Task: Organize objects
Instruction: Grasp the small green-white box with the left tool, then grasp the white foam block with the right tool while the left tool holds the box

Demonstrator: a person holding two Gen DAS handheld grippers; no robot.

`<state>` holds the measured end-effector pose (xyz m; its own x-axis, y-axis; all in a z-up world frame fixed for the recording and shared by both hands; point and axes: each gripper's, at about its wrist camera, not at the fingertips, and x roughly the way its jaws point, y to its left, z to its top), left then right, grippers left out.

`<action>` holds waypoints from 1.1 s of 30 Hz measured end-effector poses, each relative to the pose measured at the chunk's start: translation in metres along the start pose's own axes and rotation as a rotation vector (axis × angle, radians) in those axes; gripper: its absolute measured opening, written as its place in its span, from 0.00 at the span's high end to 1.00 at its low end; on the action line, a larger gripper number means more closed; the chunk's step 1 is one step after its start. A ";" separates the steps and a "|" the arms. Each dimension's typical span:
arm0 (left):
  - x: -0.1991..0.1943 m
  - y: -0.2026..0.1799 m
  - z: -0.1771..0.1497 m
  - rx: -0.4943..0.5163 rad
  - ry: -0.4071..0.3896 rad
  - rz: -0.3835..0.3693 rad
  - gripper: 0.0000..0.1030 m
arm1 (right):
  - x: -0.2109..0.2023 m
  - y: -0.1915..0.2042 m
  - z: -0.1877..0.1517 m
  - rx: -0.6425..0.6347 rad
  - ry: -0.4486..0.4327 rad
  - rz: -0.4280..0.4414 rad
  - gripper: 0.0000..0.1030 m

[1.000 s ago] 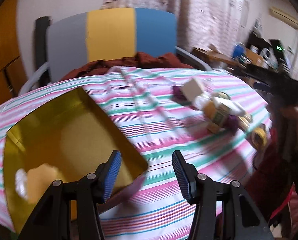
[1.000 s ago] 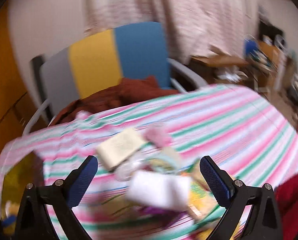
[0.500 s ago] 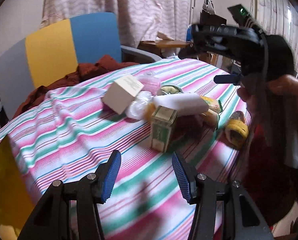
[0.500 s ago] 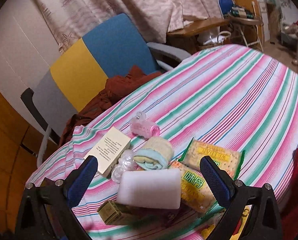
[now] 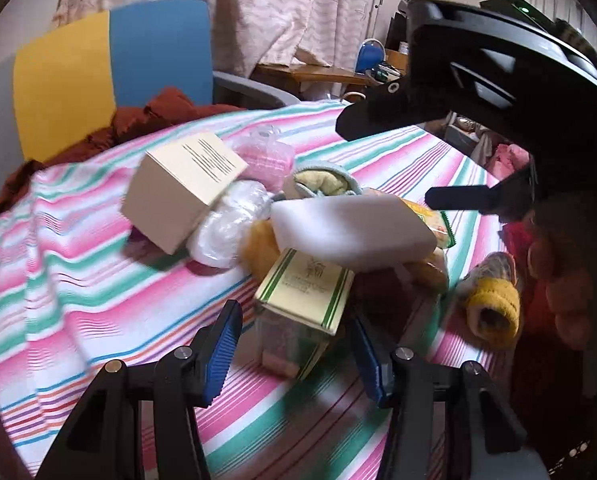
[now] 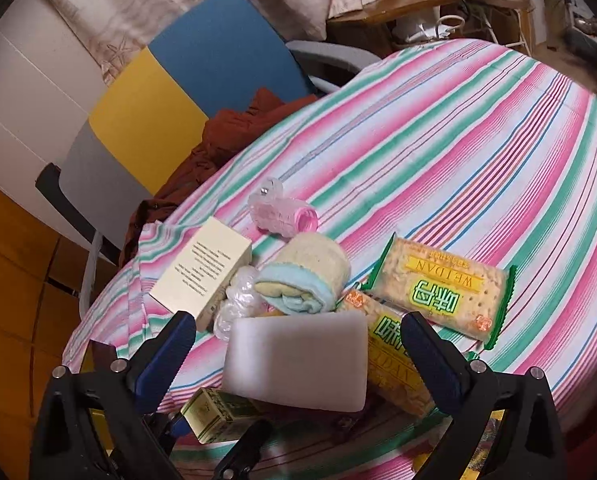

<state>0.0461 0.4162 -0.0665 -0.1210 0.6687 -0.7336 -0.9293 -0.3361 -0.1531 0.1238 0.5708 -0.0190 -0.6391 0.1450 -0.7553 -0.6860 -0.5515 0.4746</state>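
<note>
L claw (image 5: 296,346) wide apart, straddling green box (image 5: 304,300) w/o touching, probably. R claw (image 6: 298,354) also spread, empty, over white sponge (image 6: 298,364). Pile sits on striped desk (image 6: 458,152); chair (image 6: 170,92) behind, curtains beyond.

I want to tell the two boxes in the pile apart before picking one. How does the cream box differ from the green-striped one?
The cream box is plain, with a block of black print, and the larger; the green-striped box is pale yellow with green lines. The cream box leans at the pile's far left edge against a clear plastic bundle; the green-striped box sits partly under the white sponge, right before the open left gripper. Both are rectangular cardboard cartons.
</note>
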 end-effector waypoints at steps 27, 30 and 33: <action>-0.125 0.040 -0.058 -0.200 -0.101 0.047 0.68 | 0.013 0.039 -0.024 -0.148 0.152 0.289 0.00; -0.138 0.048 -0.063 -0.222 -0.119 0.059 0.68 | 0.006 0.069 -0.036 -0.338 0.048 0.127 0.02; -0.151 0.053 -0.068 -0.241 -0.140 0.067 0.68 | 0.013 0.105 -0.058 -0.563 0.007 0.008 0.10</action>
<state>0.0392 0.2524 -0.0083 -0.2422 0.7191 -0.6513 -0.8100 -0.5194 -0.2723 0.0636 0.4675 -0.0053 -0.6397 0.1346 -0.7567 -0.3884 -0.9062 0.1672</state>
